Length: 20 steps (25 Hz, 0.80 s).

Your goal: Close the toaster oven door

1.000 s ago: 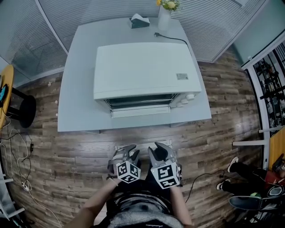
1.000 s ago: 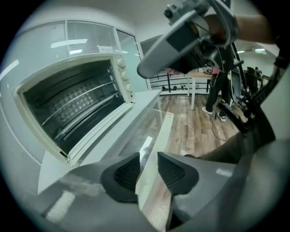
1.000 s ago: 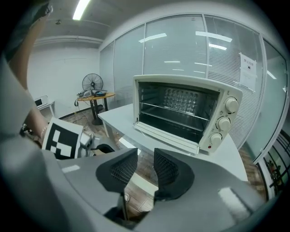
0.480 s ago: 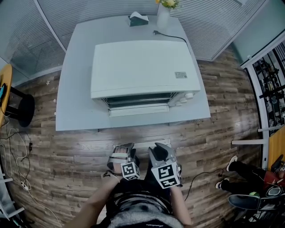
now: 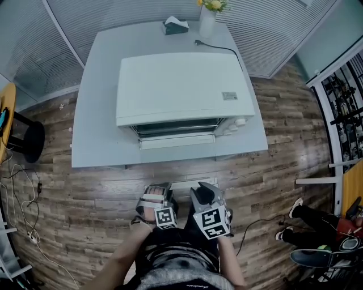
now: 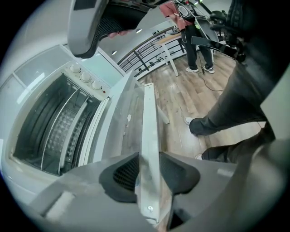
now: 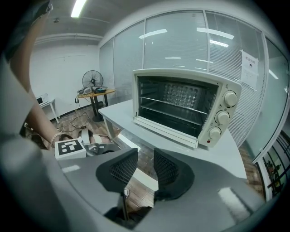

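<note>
- On a grey table (image 5: 96, 113), amid wood floor (image 5: 283, 113) and blinds (image 5: 85, 17), the oven (image 5: 181, 85) stood, door (image 7: 165, 131) down.
- The left gripper (image 6: 149, 158), its jaws just closing, clasped the handle (image 6: 149, 118).
- The right gripper (image 7: 146, 165) was narrowly parted, empty.

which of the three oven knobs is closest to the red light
The bottom knob; the red light sits just under it, below the middle knob and top knob.
</note>
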Motion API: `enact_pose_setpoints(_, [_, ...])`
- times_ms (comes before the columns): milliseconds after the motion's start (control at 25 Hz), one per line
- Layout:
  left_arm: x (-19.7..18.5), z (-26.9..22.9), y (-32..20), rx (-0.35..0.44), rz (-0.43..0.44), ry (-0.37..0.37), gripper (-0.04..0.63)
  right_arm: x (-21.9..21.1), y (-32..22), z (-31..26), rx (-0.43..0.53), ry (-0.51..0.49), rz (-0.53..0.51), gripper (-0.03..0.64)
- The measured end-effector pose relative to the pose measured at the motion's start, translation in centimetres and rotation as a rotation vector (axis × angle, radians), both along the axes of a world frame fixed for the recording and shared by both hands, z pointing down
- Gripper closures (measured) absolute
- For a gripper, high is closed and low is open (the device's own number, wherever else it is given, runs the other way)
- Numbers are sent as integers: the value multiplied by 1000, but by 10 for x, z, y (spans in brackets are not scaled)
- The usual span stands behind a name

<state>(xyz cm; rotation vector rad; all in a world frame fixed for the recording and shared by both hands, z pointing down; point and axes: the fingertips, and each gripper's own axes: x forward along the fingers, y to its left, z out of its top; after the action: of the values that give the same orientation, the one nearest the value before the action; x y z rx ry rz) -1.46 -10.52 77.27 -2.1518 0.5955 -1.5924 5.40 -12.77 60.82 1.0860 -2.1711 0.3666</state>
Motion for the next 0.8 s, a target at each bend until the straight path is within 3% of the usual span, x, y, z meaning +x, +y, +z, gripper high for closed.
enact_pose_setpoints(320, [-2, -23, 1, 25, 29, -13, 470, -3, 7, 10, -24, 56, -57, 505])
enact_pose_setpoints(800, [-1, -85, 6, -9, -9, 145, 500, -4, 20, 27, -49, 228, -216, 492])
